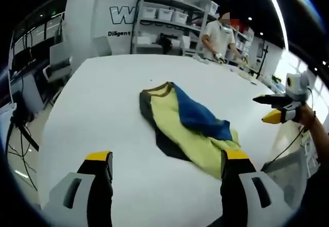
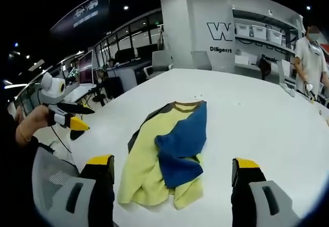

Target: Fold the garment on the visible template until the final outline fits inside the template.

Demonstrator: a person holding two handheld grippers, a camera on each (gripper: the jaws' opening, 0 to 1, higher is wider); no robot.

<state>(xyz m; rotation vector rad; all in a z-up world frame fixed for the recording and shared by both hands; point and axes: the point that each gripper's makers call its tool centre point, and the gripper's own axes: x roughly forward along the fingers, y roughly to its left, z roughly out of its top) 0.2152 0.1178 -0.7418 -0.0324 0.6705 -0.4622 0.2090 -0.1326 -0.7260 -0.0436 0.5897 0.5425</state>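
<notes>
A yellow, blue and dark grey garment [image 1: 187,124] lies crumpled on the white table [image 1: 103,98], with its blue part folded over the yellow. In the right gripper view the same garment [image 2: 169,150] lies just beyond my jaws. My left gripper [image 1: 167,160] is open above the table, near the garment's lower edge, holding nothing. My right gripper [image 2: 172,165] is open too, with the garment's hem between and beyond its jaws. The right gripper [image 1: 277,109] shows at the right of the left gripper view, and the left gripper [image 2: 69,116] at the left of the right gripper view. No template outline is discernible.
A person in a white shirt [image 1: 218,34] works at the table's far end, seen too in the right gripper view [image 2: 311,57]. Shelves with white bins [image 1: 164,16] stand behind. Chairs [image 1: 56,65] and desks line the left side.
</notes>
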